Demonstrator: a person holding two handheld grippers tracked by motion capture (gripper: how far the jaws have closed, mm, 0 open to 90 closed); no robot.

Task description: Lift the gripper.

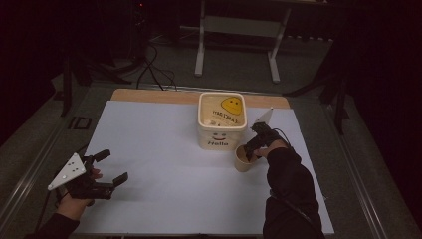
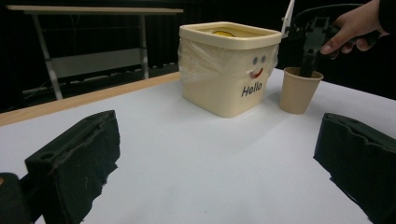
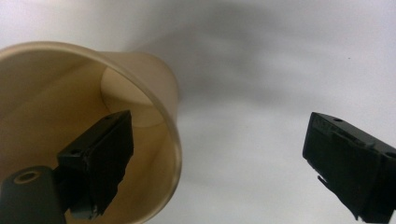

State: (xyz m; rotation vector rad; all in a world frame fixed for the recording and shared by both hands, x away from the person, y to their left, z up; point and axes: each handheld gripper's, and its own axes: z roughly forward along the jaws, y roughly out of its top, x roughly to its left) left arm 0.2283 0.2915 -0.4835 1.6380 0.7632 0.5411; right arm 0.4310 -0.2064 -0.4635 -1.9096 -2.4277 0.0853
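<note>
The right gripper (image 1: 252, 149) is spread wide over the paper cup (image 1: 243, 160), one jaw down inside it and the other outside the wall, not squeezing. The cup stands upright toward the table's (image 1: 164, 149) right edge, just beside the cream "Hello" bucket (image 1: 222, 122) (smiley on it) near the far edge. The left gripper (image 1: 110, 168) hangs open over the near-left corner, holding nothing.
</note>
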